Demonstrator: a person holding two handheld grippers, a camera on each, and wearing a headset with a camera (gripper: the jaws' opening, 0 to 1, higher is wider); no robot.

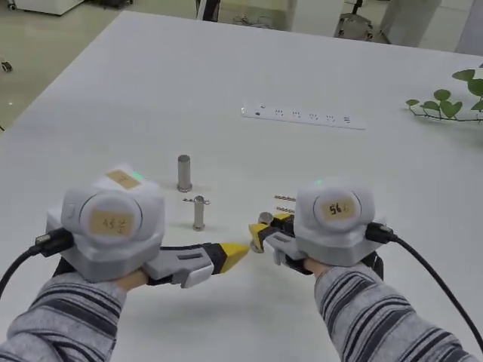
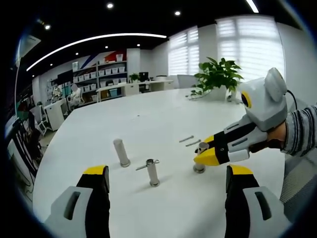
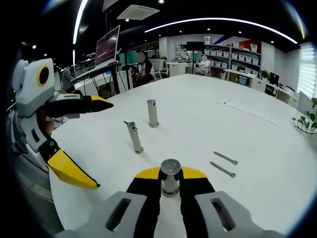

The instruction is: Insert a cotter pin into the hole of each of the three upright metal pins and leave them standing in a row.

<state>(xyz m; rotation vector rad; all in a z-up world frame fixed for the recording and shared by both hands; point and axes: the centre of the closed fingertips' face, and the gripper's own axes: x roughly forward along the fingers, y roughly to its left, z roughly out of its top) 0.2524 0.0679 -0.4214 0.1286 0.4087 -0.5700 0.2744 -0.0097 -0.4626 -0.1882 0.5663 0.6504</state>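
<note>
Three metal pins are on the white table. The far pin stands bare. The middle pin stands upright with a cotter pin through its top. My right gripper is shut on the third pin, which stands on the table. Two loose cotter pins lie just beyond it. My left gripper is open wide and holds nothing. It points toward the right gripper, in front of the middle pin.
A white power strip lies further back on the table. Green plant leaves reach in at the right edge. Black cables trail from both grippers toward me.
</note>
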